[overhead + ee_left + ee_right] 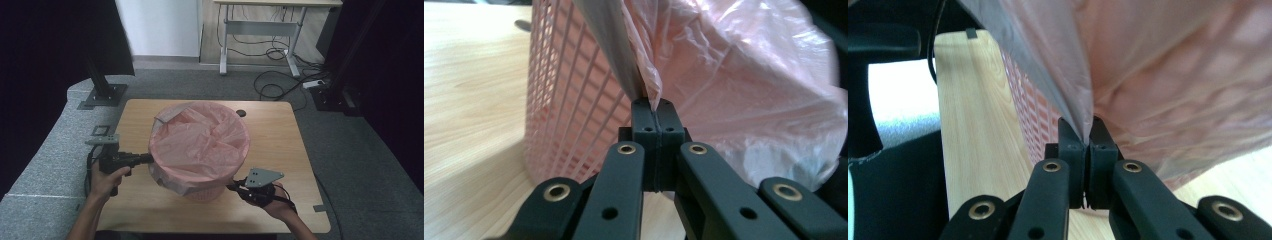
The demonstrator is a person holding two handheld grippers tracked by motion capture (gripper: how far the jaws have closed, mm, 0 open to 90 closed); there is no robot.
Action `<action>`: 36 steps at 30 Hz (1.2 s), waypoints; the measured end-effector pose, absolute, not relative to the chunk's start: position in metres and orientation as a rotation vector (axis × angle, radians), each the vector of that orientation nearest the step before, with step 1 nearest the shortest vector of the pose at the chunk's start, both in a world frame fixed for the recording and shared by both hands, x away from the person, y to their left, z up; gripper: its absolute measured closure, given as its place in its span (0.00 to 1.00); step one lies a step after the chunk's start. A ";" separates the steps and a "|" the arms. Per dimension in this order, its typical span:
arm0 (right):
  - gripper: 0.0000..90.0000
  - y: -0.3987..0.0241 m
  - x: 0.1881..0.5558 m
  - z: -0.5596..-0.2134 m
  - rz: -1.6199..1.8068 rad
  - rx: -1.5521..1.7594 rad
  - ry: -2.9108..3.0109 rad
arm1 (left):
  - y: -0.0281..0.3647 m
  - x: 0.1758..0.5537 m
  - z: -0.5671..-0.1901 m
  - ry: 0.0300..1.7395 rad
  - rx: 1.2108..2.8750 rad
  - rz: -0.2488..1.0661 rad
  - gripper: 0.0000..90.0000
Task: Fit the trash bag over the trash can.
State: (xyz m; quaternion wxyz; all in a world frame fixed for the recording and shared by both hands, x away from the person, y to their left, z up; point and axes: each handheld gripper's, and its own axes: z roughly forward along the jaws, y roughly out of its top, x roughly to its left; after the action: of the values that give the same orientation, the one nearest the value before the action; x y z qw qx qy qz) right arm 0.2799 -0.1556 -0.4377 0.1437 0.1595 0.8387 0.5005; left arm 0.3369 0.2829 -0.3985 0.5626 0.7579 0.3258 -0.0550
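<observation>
On the worktop (280, 150), two hand-held grippers pinch a pink bag (202, 140) over a mesh bin (202, 192).

The bin stands near the middle of the wooden worktop, closer to the person's edge, and the bag lines it, its film folded over the rim and hanging down the outside. At the bin's left side the left hand-held gripper (150, 158) lies level, its jaws clenched on a fold of the bag; in the left gripper view the film (651, 85) is nipped between the closed tips, just beside the pink mesh (569, 110). At the near right of the bin the right hand-held gripper (234, 187) is likewise clamped tight on the bag's hanging edge; in the right gripper view the film (1083, 107) runs down into the closed tips, with the mesh (1035, 120) just behind it.
</observation>
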 end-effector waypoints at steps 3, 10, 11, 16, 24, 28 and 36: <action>0.97 -0.162 0.286 -0.442 1.445 0.487 2.451 | 0.278 0.336 -0.401 0.823 1.880 -0.036 1.00; 0.97 -0.183 0.299 -0.459 1.443 0.574 2.473 | 0.273 0.353 -0.418 0.914 1.881 -0.073 1.00; 0.97 -0.185 0.301 -0.461 1.438 0.585 2.475 | 0.273 0.356 -0.421 0.929 1.885 -0.069 1.00; 0.97 -0.189 0.308 -0.467 1.440 0.612 2.484 | 0.271 0.369 -0.434 0.979 1.879 -0.113 1.00; 0.93 -0.190 0.312 -0.473 1.391 0.609 2.496 | 0.268 0.370 -0.437 0.966 1.914 -0.072 0.98; 0.82 -0.193 0.308 -0.474 1.438 0.603 2.464 | 0.293 0.361 -0.422 0.972 1.879 0.054 0.83; 0.58 -0.203 0.303 -0.467 1.533 0.613 2.393 | 0.316 0.348 -0.391 0.896 1.830 0.163 0.50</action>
State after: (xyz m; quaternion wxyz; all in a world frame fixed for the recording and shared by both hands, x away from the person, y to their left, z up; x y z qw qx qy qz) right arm 0.3033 -0.2025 -0.4668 0.1169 0.2095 0.8175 0.5235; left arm 0.3476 0.3160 -0.3912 0.5217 0.7638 0.3739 0.0680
